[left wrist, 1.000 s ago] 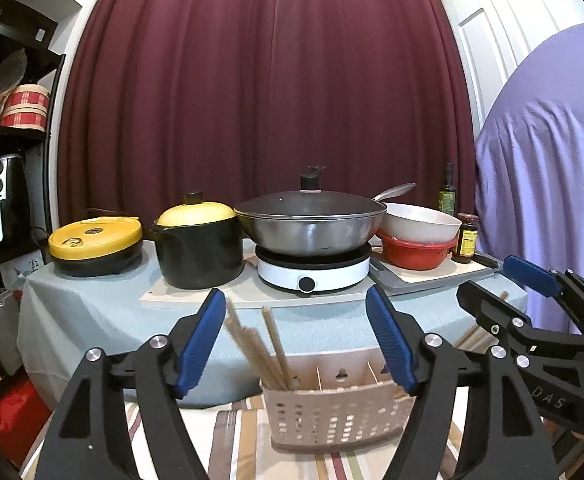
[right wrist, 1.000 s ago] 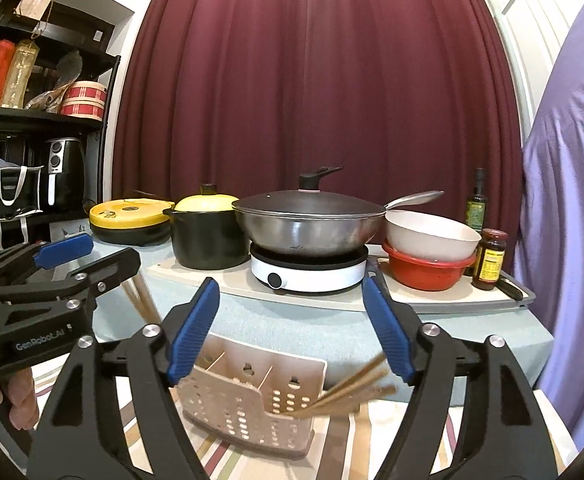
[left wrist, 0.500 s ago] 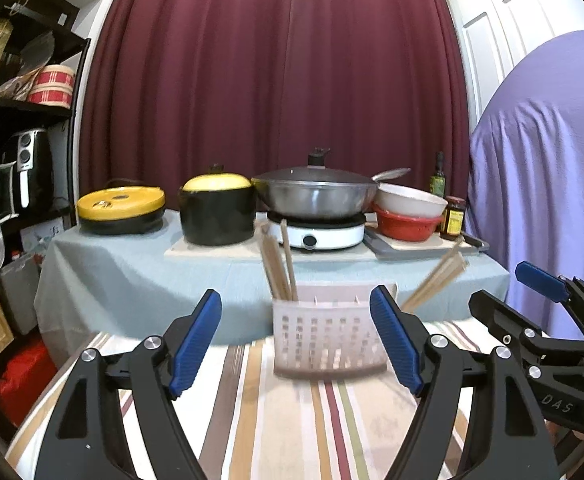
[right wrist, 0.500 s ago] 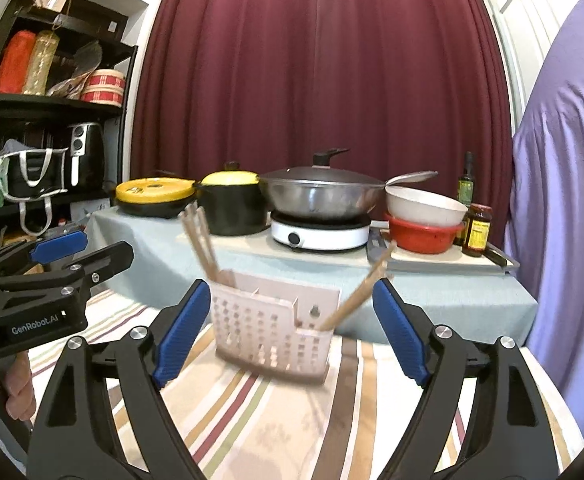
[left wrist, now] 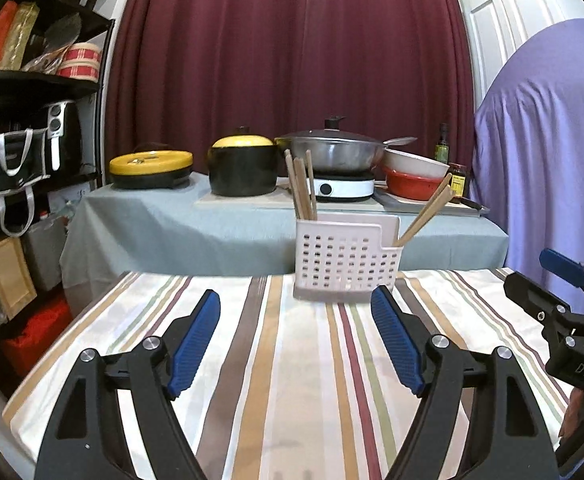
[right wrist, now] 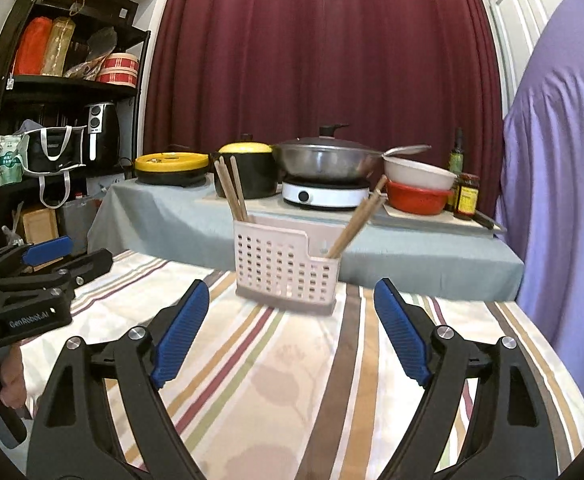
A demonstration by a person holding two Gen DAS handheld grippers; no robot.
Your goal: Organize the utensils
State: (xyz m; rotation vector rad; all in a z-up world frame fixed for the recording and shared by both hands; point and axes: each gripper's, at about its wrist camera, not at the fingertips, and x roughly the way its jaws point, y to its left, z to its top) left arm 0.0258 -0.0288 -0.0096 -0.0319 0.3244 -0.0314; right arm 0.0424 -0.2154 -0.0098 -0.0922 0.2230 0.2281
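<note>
At twelve o'clock the caddy (left wrist: 346,262) is holding all chopsticks (left wrist: 302,188); I'm keeping both my left gripper (left wrist: 296,340) and right gripper (right wrist: 289,334) released, backing straight off.

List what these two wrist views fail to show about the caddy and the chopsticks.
- Utensil caddy interior: both views, perforated front wall hides the dividers.
- Left chopsticks and right chopsticks: lower ends hidden inside the caddy; overlapping sticks prevent an exact count.
- Right chopsticks' tips: right wrist view, blurred against the tray behind.
</note>
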